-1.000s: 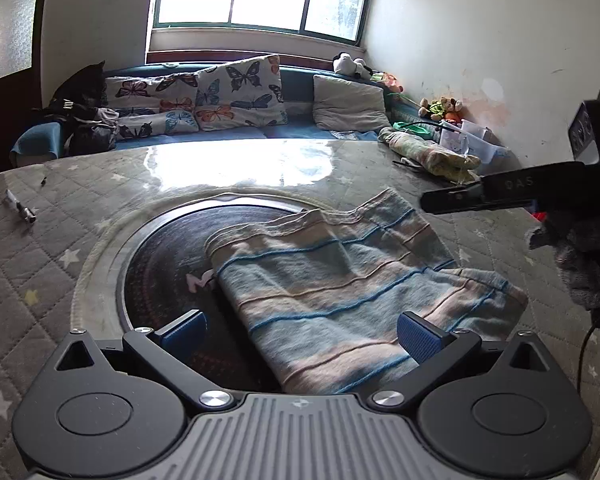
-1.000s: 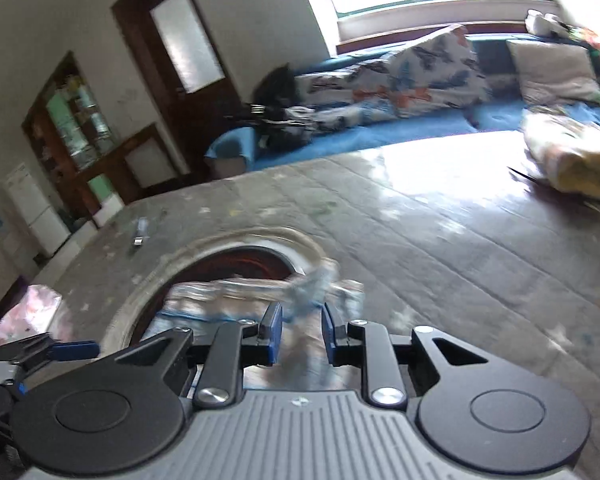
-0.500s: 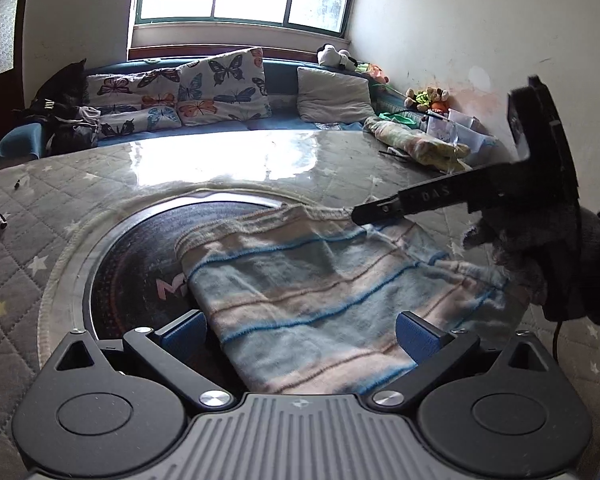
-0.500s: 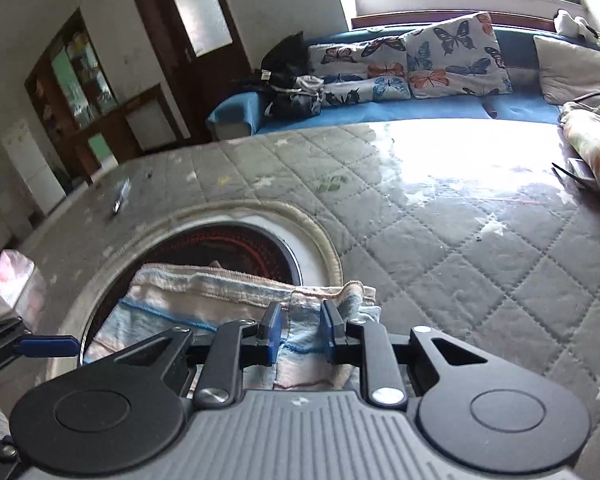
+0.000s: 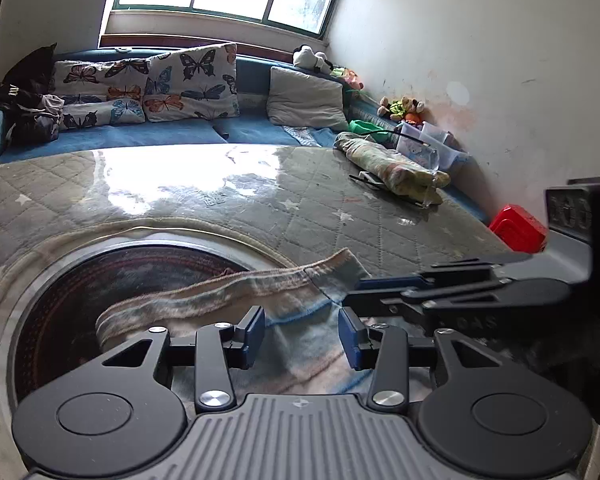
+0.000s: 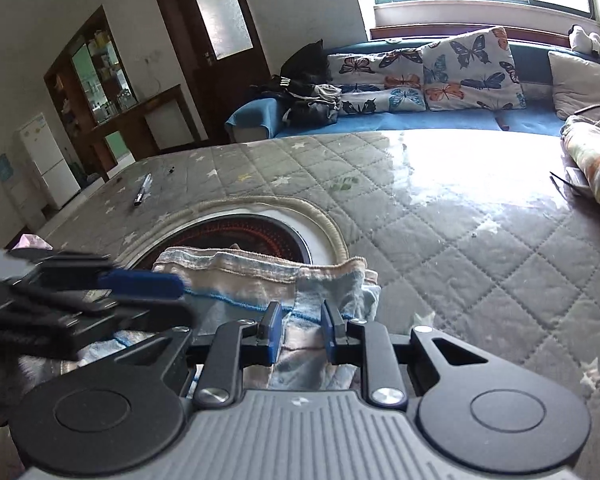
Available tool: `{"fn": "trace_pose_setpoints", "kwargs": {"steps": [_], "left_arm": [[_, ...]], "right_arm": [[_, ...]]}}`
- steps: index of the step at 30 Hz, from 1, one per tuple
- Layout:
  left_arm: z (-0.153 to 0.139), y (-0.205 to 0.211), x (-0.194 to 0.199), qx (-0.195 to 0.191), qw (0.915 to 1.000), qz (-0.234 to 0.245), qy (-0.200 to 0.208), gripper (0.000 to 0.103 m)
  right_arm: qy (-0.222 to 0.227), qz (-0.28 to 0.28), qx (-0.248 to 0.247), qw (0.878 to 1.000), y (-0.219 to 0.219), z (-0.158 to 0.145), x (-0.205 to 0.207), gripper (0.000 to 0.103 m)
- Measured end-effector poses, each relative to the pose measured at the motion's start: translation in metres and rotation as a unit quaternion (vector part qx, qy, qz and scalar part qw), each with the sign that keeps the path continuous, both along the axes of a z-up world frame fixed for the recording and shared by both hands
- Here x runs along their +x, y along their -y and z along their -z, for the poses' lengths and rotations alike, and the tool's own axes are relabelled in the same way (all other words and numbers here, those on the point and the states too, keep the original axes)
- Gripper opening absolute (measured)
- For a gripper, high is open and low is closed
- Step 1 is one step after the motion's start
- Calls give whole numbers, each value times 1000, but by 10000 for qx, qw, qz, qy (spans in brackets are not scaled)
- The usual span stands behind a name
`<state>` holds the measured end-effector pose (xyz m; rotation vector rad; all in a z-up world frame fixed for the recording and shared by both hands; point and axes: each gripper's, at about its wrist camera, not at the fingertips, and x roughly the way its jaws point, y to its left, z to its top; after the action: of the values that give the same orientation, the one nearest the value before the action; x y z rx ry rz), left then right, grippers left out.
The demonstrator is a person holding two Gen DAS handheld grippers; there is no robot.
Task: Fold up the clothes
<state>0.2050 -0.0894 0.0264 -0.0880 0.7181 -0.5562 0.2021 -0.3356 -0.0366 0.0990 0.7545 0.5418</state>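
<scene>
A grey quilted table cover with pale stars [image 6: 480, 248] filled both views, its round cut-out exposing a dark circular glass panel [image 5: 100, 280] at about eight o'clock in the left wrist view. Behind it, at twelve o'clock, ran a blue sofa [image 5: 180, 132] carrying butterfly-print cushions [image 5: 188, 80].

The striped blue, beige and pink cloth garment [image 5: 228, 292] lay partly over the dark panel and partly on the quilted cover, its hemmed edge toward the sofa.

The right gripper [image 6: 299, 332] had its blue pads drawn close together, pinching a bunched fold of the garment's right end. The left gripper [image 5: 302, 334] was closing, the garment lying between its blue pads [image 5: 254, 330], which stood clear of the fabric. The two grippers sat just beside each other.

A rolled floral cloth [image 5: 388, 160] rested at two o'clock, and a pen [image 6: 143, 189] at ten o'clock in the right view.
</scene>
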Motion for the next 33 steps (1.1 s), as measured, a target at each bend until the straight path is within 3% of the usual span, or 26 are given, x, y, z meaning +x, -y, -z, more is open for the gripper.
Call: {"fn": "trace_pose_setpoints", "kwargs": {"steps": [2,14,25,33], "left_arm": [[3,7,11,63,10000,-8,-28,36],[21,6,39,87,9993,-206,-284,33],[3,7,-4,155,9998,74,-41,33],[11,-4,-70,404,9983,420,18,34]], "right_arm": [[4,-18,54,10000,1,1,-1,21],[140,-192,-19,9997,2,6,-5,21],[698,-839,-568,9924,-15,-21,-76,21],[462,-510,-453,9966,-5,-9,-110,21]]}}
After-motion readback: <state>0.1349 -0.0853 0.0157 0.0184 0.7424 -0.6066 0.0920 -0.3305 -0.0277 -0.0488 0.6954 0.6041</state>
